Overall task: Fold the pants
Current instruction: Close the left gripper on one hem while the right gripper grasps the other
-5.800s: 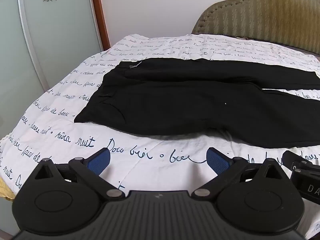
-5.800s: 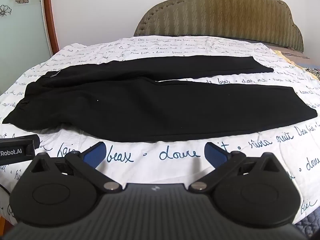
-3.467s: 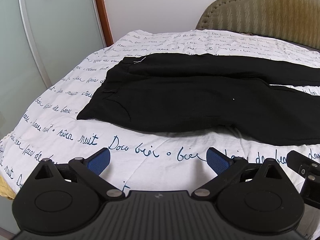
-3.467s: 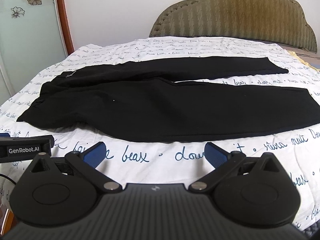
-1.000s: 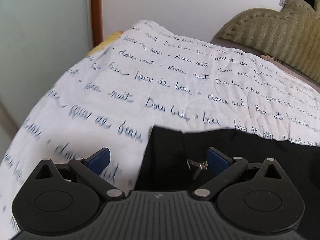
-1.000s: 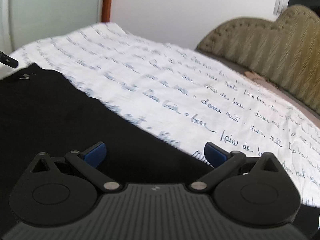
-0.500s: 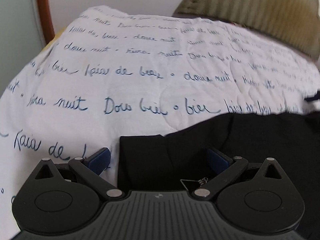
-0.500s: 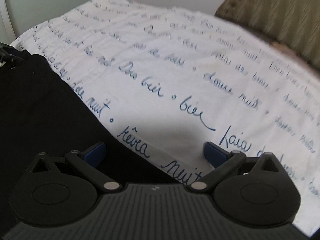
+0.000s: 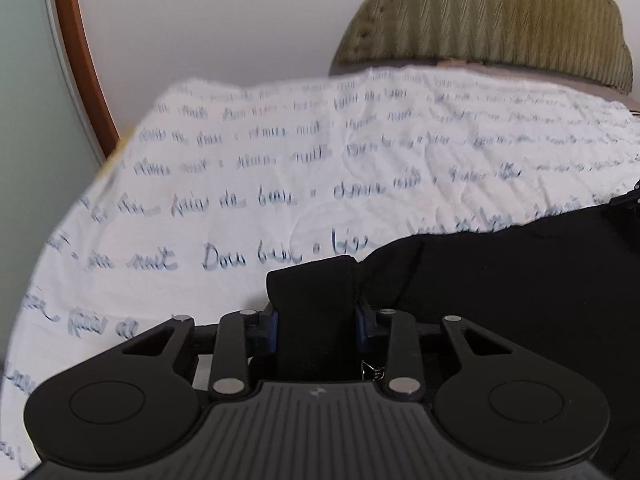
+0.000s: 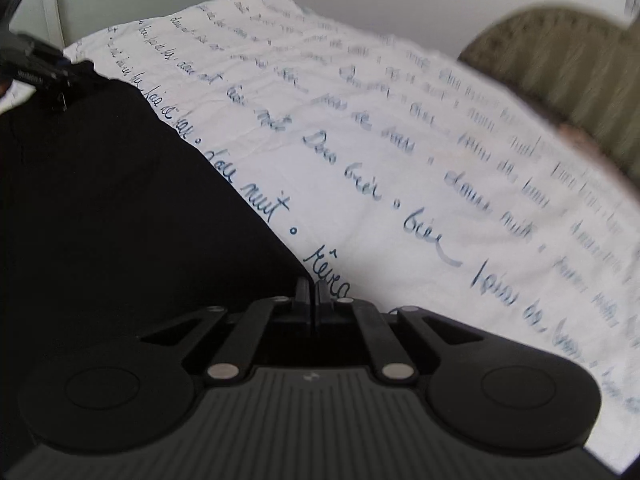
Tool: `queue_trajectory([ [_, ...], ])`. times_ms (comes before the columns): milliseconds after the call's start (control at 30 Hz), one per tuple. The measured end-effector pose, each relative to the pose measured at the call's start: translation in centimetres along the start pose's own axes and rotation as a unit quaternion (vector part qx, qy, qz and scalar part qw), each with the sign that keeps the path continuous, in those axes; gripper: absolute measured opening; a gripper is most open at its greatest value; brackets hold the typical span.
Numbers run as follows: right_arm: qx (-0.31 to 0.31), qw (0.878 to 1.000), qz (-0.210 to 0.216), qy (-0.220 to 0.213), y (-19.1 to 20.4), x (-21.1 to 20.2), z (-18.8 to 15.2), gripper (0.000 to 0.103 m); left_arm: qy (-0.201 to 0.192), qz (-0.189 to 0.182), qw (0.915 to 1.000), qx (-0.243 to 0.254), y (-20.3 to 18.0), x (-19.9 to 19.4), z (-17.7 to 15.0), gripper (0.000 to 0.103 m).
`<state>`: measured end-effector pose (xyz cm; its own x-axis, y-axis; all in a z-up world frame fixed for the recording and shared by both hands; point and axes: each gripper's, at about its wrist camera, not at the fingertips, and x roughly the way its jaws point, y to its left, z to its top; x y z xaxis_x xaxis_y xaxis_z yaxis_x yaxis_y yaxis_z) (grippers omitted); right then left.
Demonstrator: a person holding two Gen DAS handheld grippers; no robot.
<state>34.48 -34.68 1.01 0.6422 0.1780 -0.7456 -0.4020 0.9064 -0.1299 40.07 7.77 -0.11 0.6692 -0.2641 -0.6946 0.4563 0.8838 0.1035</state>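
Note:
Black pants (image 9: pixel 520 280) lie on the bed. In the left wrist view my left gripper (image 9: pixel 316 326) has a bunched fold of the pants' corner between its blue pads (image 9: pixel 269 326), and the jaws are closing on it. A small metal clip hangs by the right finger. In the right wrist view the pants (image 10: pixel 100 200) fill the left side. My right gripper (image 10: pixel 314 300) is shut, fingers together, right on the pants' far edge where it meets the sheet. The left gripper (image 10: pixel 60 76) shows at the upper left, holding the corner.
The bedspread (image 9: pixel 280 184) is white with blue handwriting and stretches away past the pants. An olive padded headboard (image 9: pixel 500 20) stands at the back right. A wooden door frame (image 9: pixel 76 48) and a pale glass panel rise at the left.
Both grippers went from wide open to closed. The left one now has the pants' corner fold between its pads; the right one has closed at the pants' far edge. Both views shifted and rolled.

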Motion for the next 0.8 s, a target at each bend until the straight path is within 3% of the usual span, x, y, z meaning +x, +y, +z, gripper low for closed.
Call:
queue_trajectory([
  [200, -0.035, 0.992, -0.088, -0.082, 3.7, -6.2, -0.6, 0.003, -0.069, -0.012, 0.9974, -0.017, 0.6, -5.3, -0.6, 0.032],
  [333, -0.065, 0.985, -0.116, -0.109, 7.9, -11.0, -2.6, 0.003, -0.101, -0.022, 0.9947, -0.006, 0.4, -9.3, -2.9, 0.032],
  [600, -0.098, 0.982, -0.116, -0.115, 17.1, -18.7, -9.5, 0.003, -0.109, -0.03, 0.9931, 0.031, -1.9, -15.5, -10.3, 0.032],
  [800, -0.097, 0.987, -0.096, -0.08, 21.4, -20.3, -14.7, 0.003, -0.063, -0.02, 0.9947, 0.078, -4.2, -15.5, -15.4, 0.032],
])
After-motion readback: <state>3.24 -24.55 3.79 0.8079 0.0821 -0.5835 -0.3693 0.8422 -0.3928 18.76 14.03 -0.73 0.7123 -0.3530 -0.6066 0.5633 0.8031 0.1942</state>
